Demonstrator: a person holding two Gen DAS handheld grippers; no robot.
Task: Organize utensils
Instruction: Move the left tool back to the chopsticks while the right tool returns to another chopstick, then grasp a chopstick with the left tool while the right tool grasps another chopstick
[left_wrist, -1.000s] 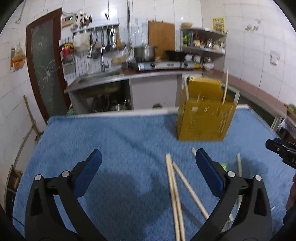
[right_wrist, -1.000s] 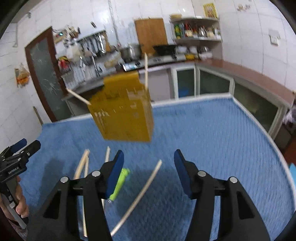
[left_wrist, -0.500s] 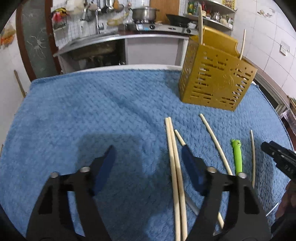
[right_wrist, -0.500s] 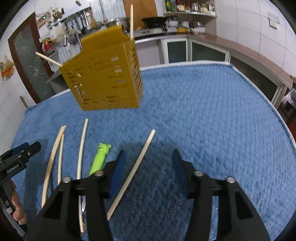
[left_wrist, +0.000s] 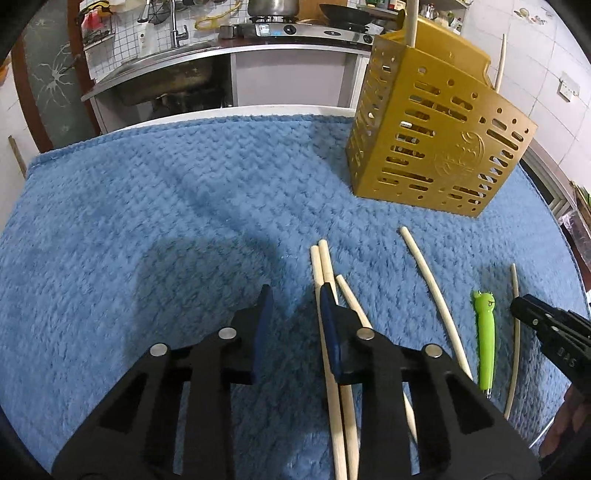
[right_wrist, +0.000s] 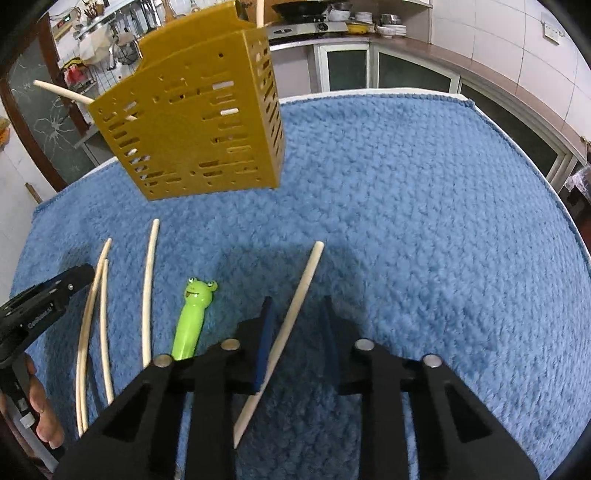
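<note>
- My right gripper (right_wrist: 295, 325) hangs parted over a chopstick (right_wrist: 291, 321) on the blue towel (right_wrist: 424, 229); its long axis leans up-right, away from me.
- My left gripper (left_wrist: 293, 317) is parted, beside paired chopsticks (left_wrist: 321, 266) pointing away, toward the yellow utensil holder (left_wrist: 436, 147).

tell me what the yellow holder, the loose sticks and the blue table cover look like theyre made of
Yellow holder: looks like moulded plastic, smooth with a slight sheen, with punched slots and holes.
Loose sticks: pale and matte, probably bamboo or wood; grain is too fine to see.
Blue table cover: soft fabric, likely towel or fleece, with a nubby waffle pile.
</note>
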